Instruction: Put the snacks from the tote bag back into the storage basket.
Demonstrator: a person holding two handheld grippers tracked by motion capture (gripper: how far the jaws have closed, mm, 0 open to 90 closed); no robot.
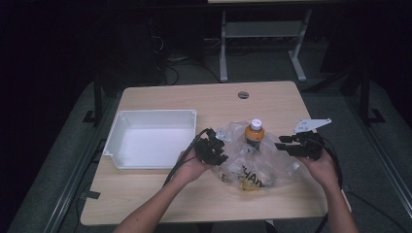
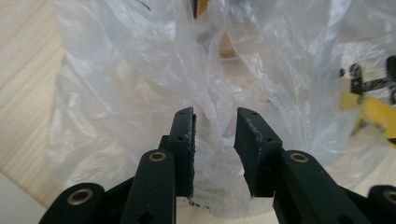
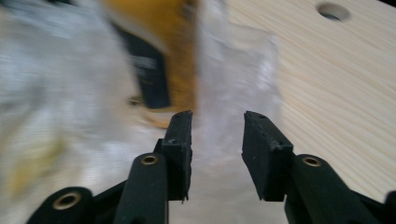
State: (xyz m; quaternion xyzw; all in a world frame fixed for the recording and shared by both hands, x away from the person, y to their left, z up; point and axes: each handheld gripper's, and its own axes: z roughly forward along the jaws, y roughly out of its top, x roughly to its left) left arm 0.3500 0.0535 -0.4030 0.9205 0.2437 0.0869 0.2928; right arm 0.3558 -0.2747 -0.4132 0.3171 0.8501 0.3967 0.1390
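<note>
- The left gripper (image 1: 224, 149) sits at the left edge of the bag (image 1: 252, 162), in the person's left hand (image 1: 190, 167). Its jaws stand apart; in the left gripper view (image 2: 215, 122) a fold of the thin clear plastic (image 2: 140, 93) lies in the gap, with no pad pressing on it.
- The right gripper (image 1: 282, 142) sits at the bag's right edge, in the right hand (image 1: 324, 167), with a grey three-cornered plate (image 1: 311, 124) on top. Its jaws also stand apart; in the right gripper view (image 3: 217, 123) blurred plastic (image 3: 238, 70) lies ahead of the gap, and nothing is clamped.
- The bag lies crumpled and loose on the table (image 1: 160, 194), near the front edge and right of the middle, between the two grippers.
- A bottle (image 1: 254, 133) stands upright inside the bag, orange with a white cap, its top rising above the plastic. In the right gripper view it shows as a blurred orange body with a dark label (image 3: 154, 56); the label is too blurred to read.
- Writing on the bag: black letters on a yellow patch near its front, reading about "HAN" (image 1: 250, 175); the rest is folded away. The left gripper view shows black letter strokes and yellow (image 2: 369, 93), not legible.
- A white tray (image 1: 116, 141) sits on the table left of the left gripper, close beside the hand.
- A round hole (image 1: 243, 94) is in the table's far edge.
</note>
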